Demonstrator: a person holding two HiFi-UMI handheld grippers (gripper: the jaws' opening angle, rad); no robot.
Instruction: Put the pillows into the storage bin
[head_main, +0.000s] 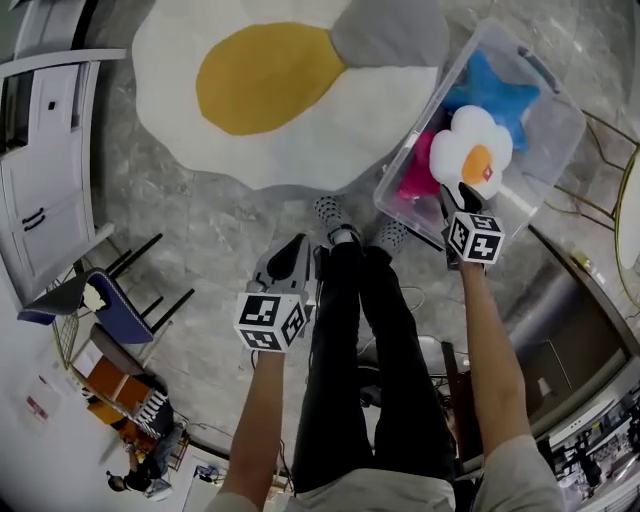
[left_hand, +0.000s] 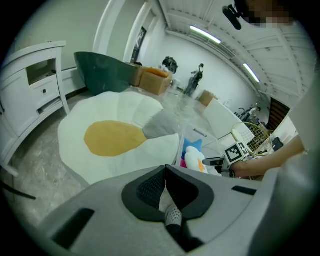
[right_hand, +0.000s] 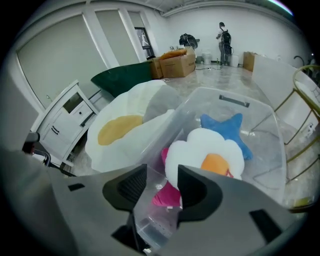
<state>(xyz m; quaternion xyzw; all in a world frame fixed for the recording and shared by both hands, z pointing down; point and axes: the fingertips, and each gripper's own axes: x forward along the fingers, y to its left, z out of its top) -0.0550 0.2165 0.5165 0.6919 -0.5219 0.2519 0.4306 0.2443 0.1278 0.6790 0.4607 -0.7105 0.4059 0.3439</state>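
Note:
A clear plastic storage bin (head_main: 562, 112) stands on the floor at the upper right. In it lie a white flower pillow with an orange centre (head_main: 470, 150), a blue star pillow (head_main: 497, 92) and a pink pillow (head_main: 418, 172). My right gripper (head_main: 462, 195) hangs at the bin's near edge, open, just short of the flower pillow (right_hand: 210, 155), with the bin's rim and the pink pillow (right_hand: 167, 195) showing through the gap. My left gripper (head_main: 290, 255) is shut and empty, low over the floor to the left of the person's legs. A big fried-egg cushion (head_main: 270, 80) lies beyond, with a grey pillow (head_main: 390, 35) on it.
A white cabinet (head_main: 40, 170) stands at the left, with a blue chair (head_main: 110, 310) below it. A gold wire rack (head_main: 610, 170) is to the right of the bin. The person's feet (head_main: 340, 235) stand between the grippers. Cardboard boxes (right_hand: 175, 62) sit far back.

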